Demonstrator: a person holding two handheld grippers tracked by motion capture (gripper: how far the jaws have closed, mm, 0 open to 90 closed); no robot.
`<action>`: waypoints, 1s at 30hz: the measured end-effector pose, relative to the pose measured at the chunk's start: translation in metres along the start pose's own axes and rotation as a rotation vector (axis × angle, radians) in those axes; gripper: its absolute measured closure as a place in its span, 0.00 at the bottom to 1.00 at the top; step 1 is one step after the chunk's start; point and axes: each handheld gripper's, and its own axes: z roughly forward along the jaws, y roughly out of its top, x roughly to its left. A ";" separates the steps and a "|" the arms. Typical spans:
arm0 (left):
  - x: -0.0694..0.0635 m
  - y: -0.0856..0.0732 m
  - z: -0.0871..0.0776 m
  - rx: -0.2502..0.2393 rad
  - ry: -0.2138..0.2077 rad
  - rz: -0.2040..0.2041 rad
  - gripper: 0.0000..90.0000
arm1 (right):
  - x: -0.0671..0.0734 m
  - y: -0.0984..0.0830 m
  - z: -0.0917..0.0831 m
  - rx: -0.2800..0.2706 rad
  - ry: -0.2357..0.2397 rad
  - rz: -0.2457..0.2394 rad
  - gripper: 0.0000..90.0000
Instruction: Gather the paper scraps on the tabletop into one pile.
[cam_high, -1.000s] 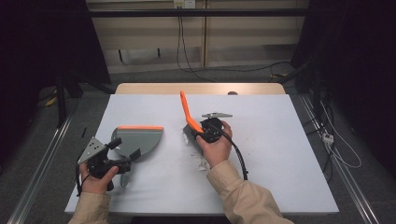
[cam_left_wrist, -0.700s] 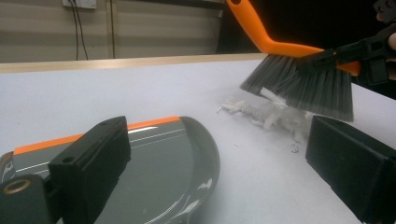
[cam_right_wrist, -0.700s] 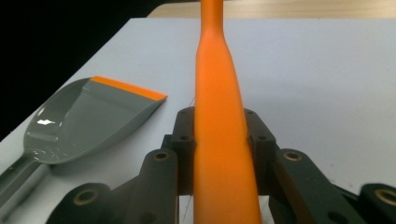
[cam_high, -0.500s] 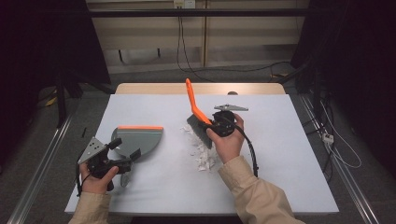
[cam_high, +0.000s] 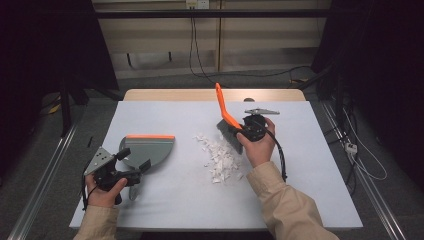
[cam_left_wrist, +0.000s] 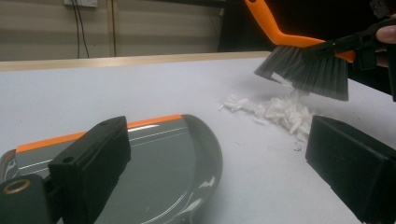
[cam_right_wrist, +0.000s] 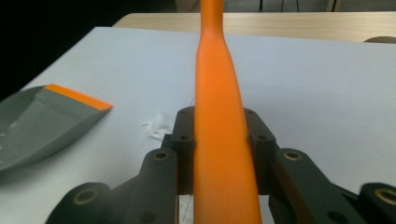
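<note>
A grey dustpan (cam_high: 149, 151) with an orange front lip lies flat at the table's left. My left gripper (cam_high: 134, 160) stands open at its rear edge; in the left gripper view the left gripper (cam_left_wrist: 217, 140) has one jaw over the dustpan (cam_left_wrist: 154, 163). A pile of white paper scraps (cam_high: 220, 157) lies mid-table. My right gripper (cam_high: 245, 131) is shut on the orange handle of a brush (cam_high: 223, 111), whose grey bristles (cam_left_wrist: 308, 72) hang just above the right end of the scraps (cam_left_wrist: 280, 112). The handle (cam_right_wrist: 219, 107) runs up between the right gripper's (cam_right_wrist: 222, 140) jaws.
The pale table sheet (cam_high: 310, 190) ends at a wooden strip (cam_high: 200, 95) on the far side. Cables hang on the wall behind, and metal rails run along the floor on both sides.
My right gripper has carried the brush to the right, from the left of the scraps to their right end, uncovering the pile. The left gripper and dustpan have stayed put.
</note>
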 end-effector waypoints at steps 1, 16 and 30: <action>0.000 0.000 0.000 0.000 0.000 0.000 0.07 | -0.004 0.000 0.001 0.003 -0.003 -0.005 0.79; 0.001 -0.003 0.003 0.026 0.003 0.006 0.07 | -0.035 -0.015 0.009 0.071 -0.069 -0.157 0.79; 0.001 -0.003 0.003 0.027 -0.003 0.005 0.07 | -0.024 0.010 0.007 0.297 -0.092 -0.226 0.79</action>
